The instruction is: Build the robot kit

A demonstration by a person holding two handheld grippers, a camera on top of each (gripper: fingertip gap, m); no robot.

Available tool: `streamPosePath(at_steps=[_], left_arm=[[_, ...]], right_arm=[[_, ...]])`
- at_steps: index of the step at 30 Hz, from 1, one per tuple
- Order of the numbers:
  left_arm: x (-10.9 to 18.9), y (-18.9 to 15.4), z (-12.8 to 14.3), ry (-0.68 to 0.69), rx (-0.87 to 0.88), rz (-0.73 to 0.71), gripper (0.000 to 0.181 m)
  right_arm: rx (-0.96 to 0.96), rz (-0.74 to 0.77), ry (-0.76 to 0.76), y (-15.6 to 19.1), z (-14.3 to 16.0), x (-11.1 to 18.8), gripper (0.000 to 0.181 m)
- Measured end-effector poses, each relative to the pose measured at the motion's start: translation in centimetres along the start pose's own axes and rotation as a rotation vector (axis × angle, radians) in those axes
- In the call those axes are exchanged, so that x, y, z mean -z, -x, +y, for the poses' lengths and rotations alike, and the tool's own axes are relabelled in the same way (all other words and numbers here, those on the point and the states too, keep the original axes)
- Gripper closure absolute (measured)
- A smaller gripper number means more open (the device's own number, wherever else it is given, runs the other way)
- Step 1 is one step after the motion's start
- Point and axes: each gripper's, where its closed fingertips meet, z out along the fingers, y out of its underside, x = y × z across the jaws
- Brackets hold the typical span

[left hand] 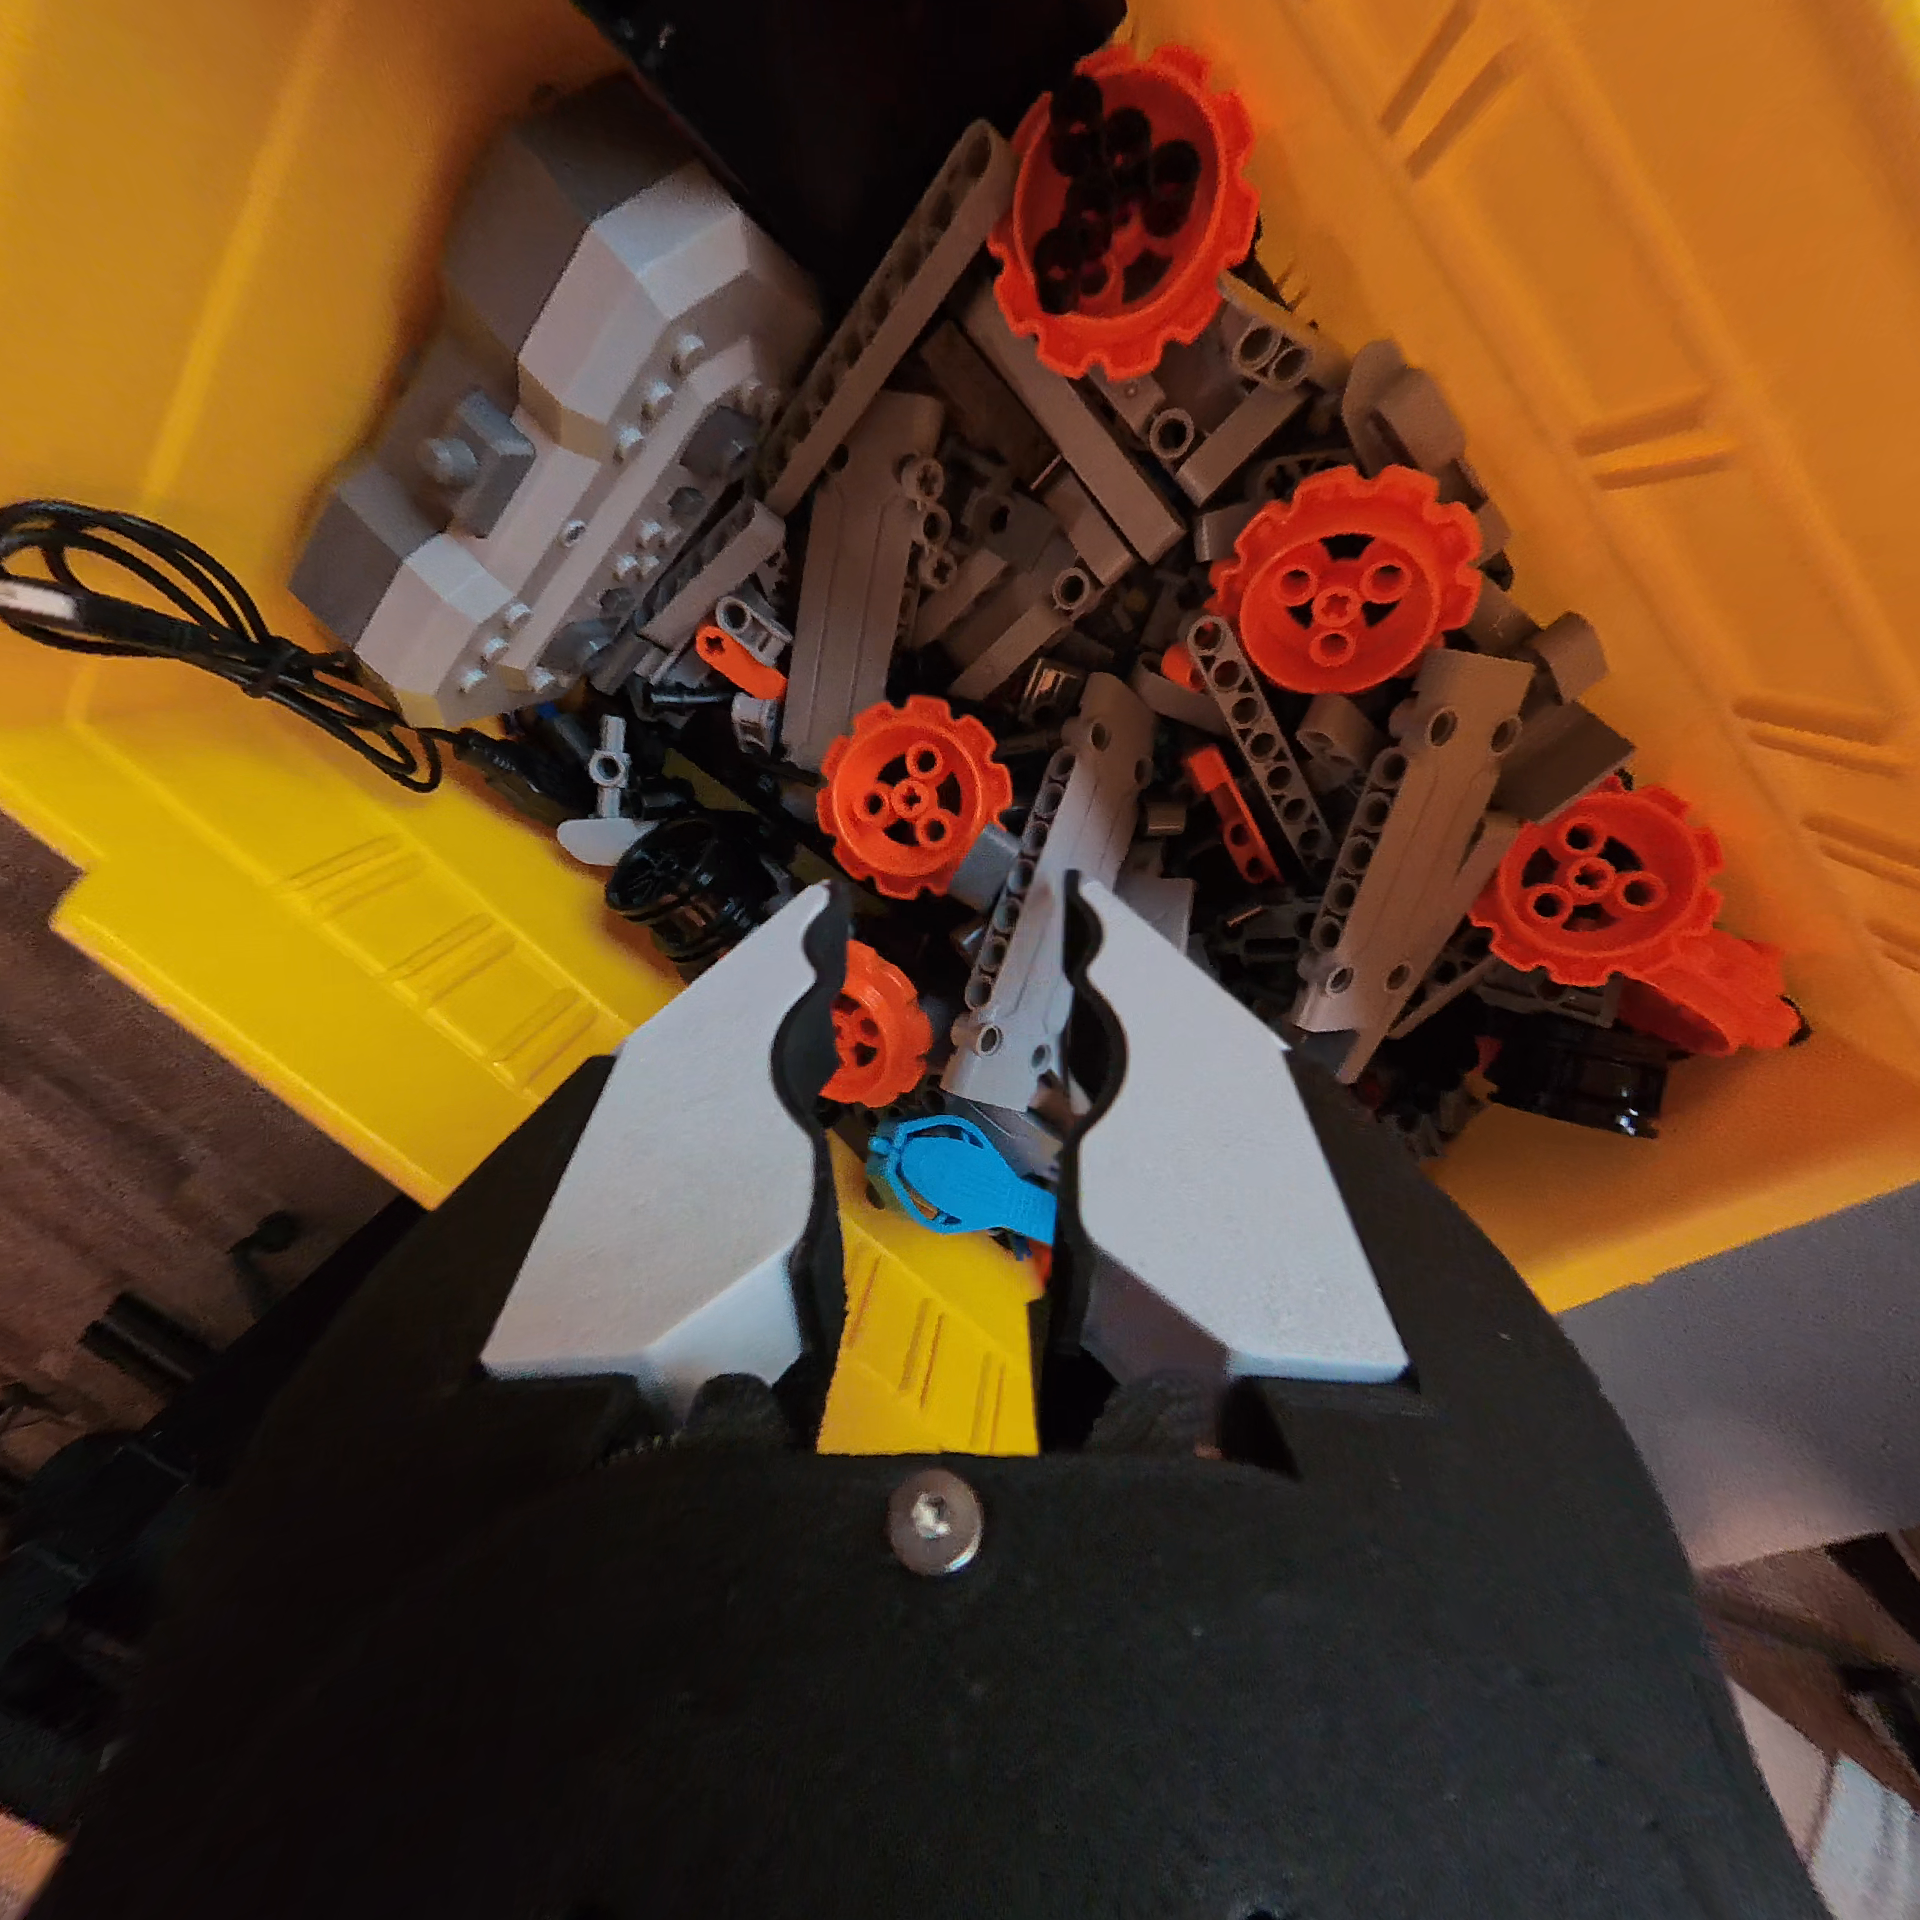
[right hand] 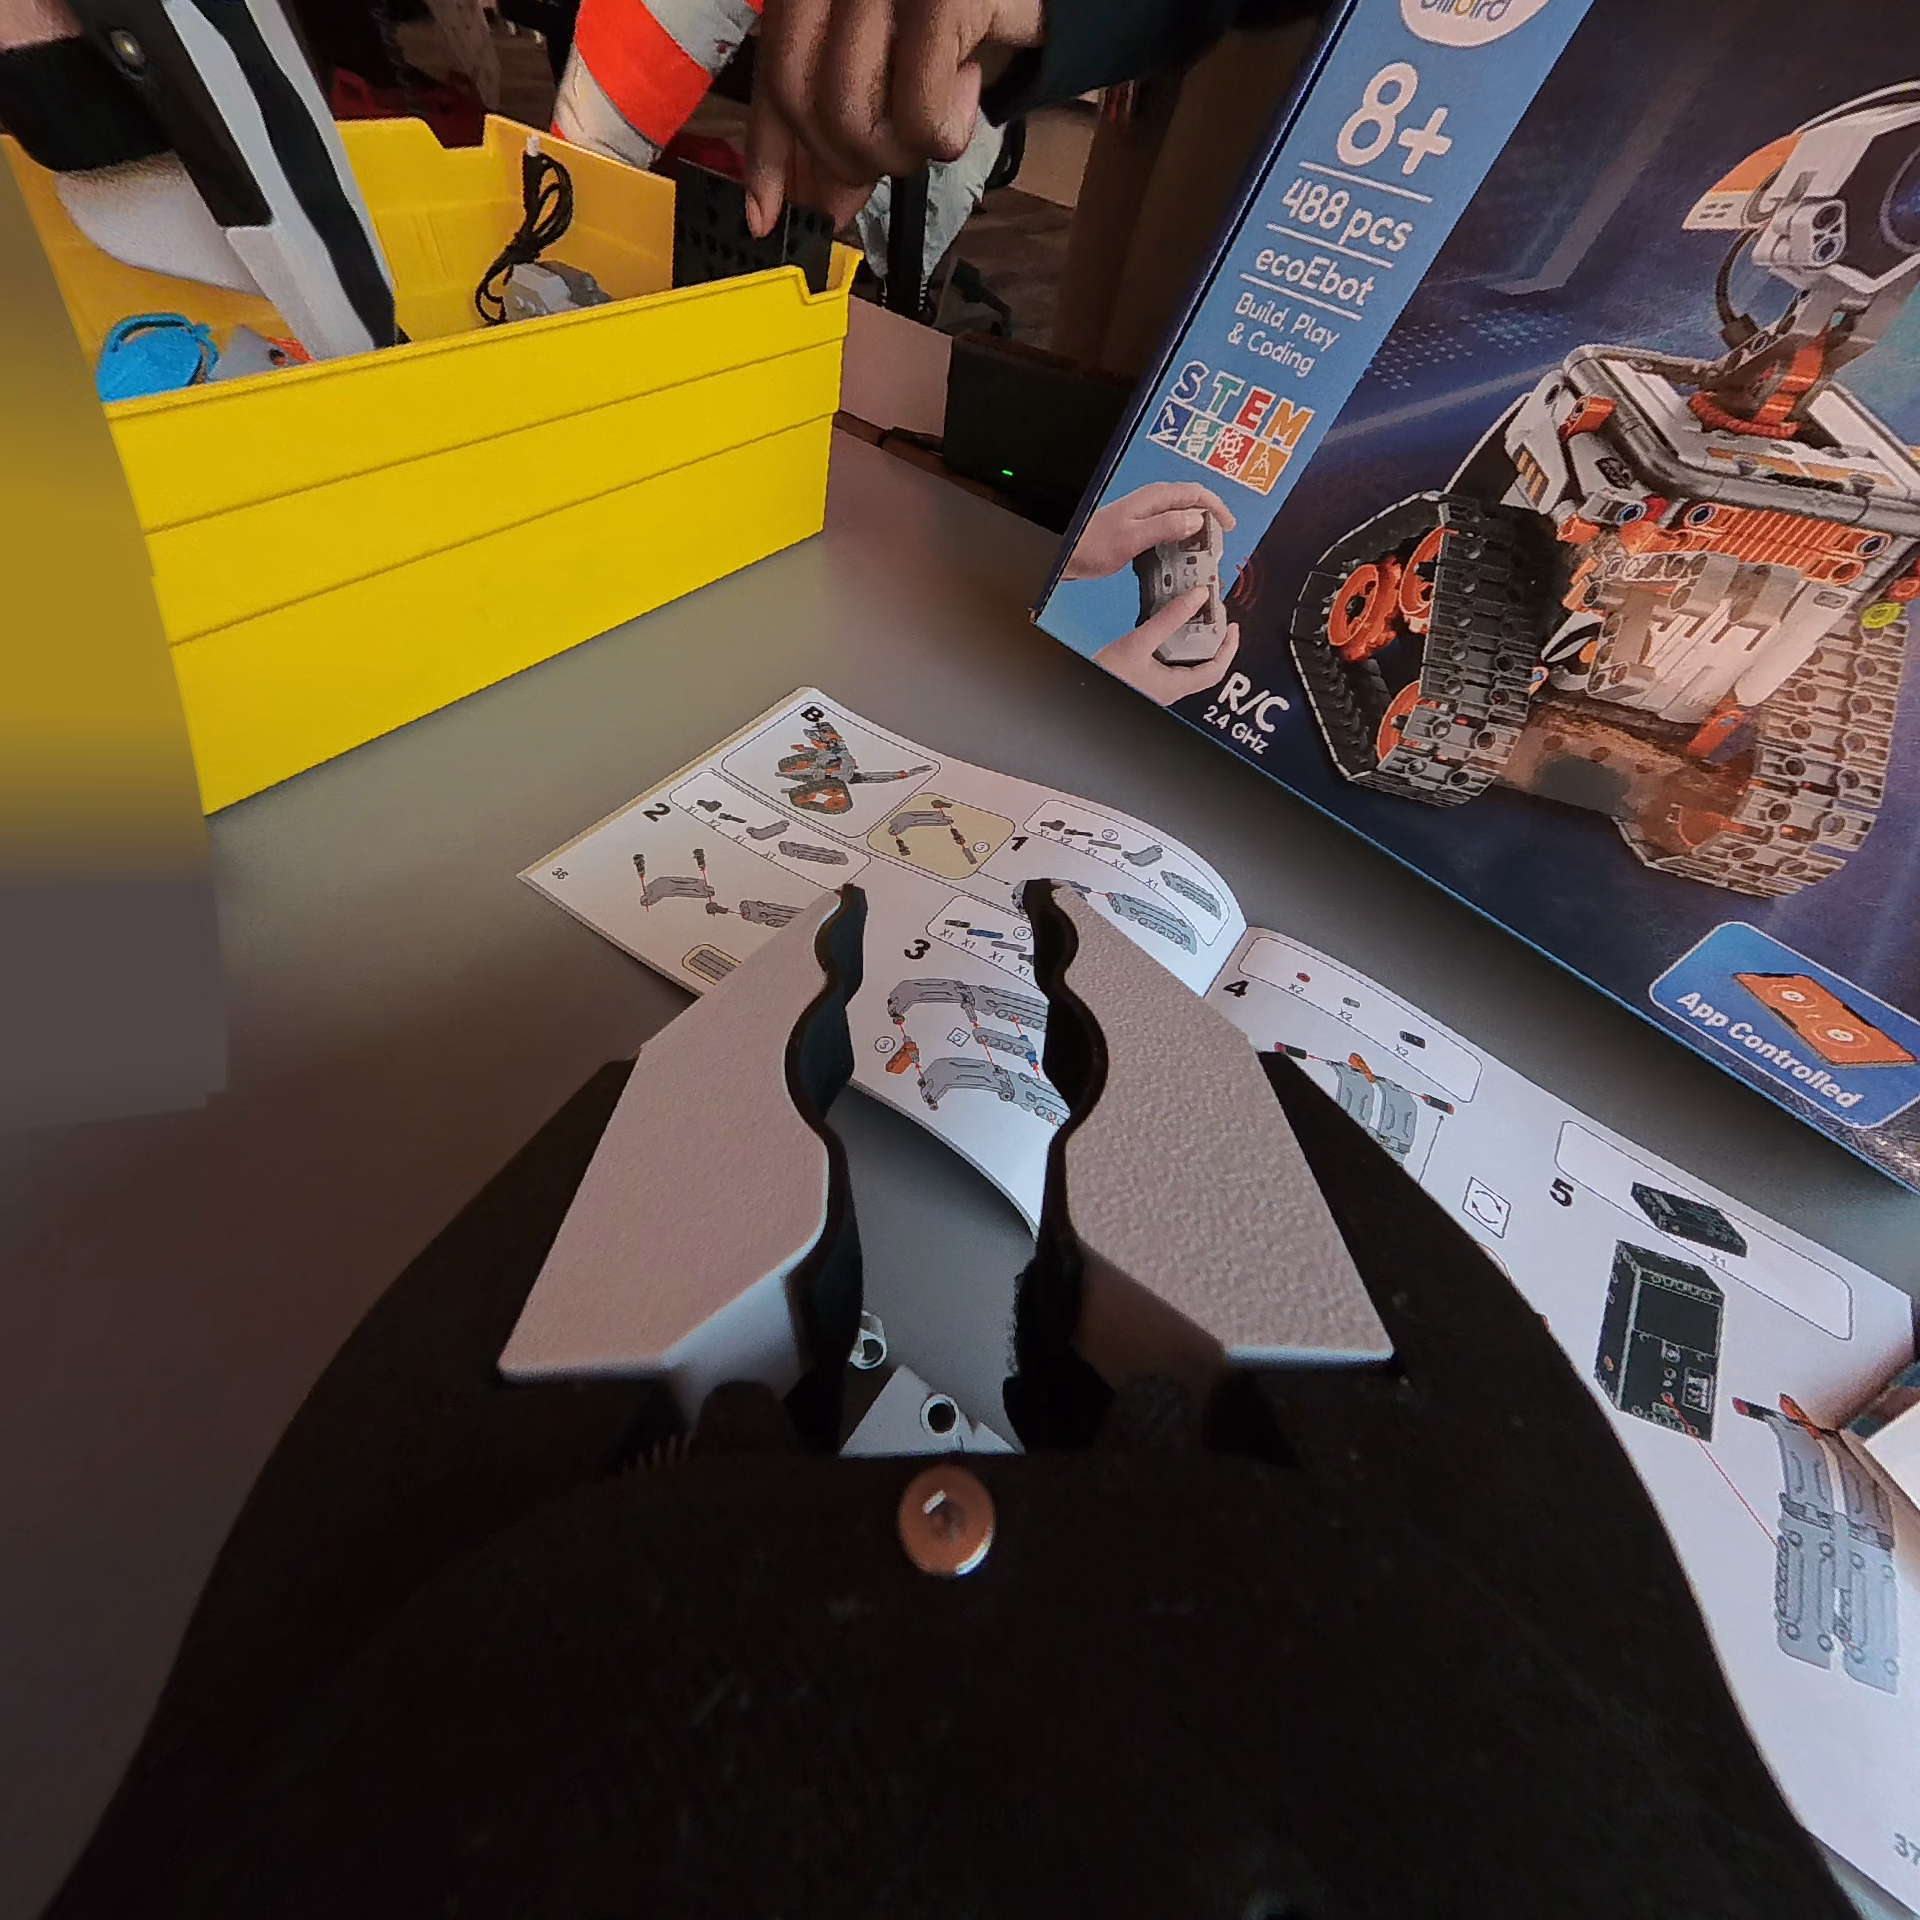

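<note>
In the left wrist view my left gripper (left hand: 951,894) is open, reaching down into a yellow bin (left hand: 312,914) over a heap of grey, black and orange building parts. A long light grey panel piece (left hand: 1049,935) lies between the fingers. An orange toothed wheel (left hand: 868,1029) and a blue tool (left hand: 956,1174) sit just below them. In the right wrist view my right gripper (right hand: 945,894) is open and empty above an open instruction booklet (right hand: 935,831) on the grey table (right hand: 416,987). A small light grey piece with holes (right hand: 909,1408) shows low between the fingers.
A big grey block (left hand: 582,436) and a black cable (left hand: 187,613) lie in the bin's far corner. In the right wrist view the bin (right hand: 468,499) stands at back left with the left gripper (right hand: 270,197) in it; a person's hand (right hand: 883,104) touches a black block (right hand: 748,234). A printed toy box (right hand: 1558,520) stands at right. About 30 cm separates my left fingertips from my right.
</note>
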Motion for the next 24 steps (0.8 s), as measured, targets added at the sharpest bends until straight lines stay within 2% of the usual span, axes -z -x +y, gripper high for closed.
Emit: streamPosePath(at_steps=[2,4,6,8,10,11,17,24], left_arm=[[-0.5,0.0,0.5,0.034,0.016,0.018,0.13],[-1.2,0.2,0.8,0.071,0.016,0.008,0.127],[-1.6,-0.8,0.7,0.088,-0.008,0.049,0.138],[-1.7,-1.0,0.7,0.098,-0.062,0.029,0.143],[-1.3,-1.6,0.6,0.084,-0.094,0.044,0.164],[-1.1,-1.6,0.5,0.077,-0.099,0.039,0.167],[0.0,-1.3,1.0,0.057,-0.068,0.051,0.174],[1.3,-1.0,3.2,0.092,-0.058,0.03,0.174]], right_arm=[[-0.001,-0.003,0.0,0.0,0.0,0.0,0.15],[0.001,-0.006,0.003,0.1,0.1,-0.1,0.15],[0.004,-0.008,0.003,0.2,0.1,-0.1,0.15],[0.004,-0.01,0.002,0.2,0.0,-0.1,0.151],[0.002,-0.015,0.004,0.3,0.1,-0.1,0.151],[0.003,-0.016,0.005,0.3,0.1,-0.1,0.151],[0.005,-0.024,0.004,0.5,0.1,-0.2,0.151],[0.015,-0.029,-0.004,0.7,-0.1,-0.1,0.152]])
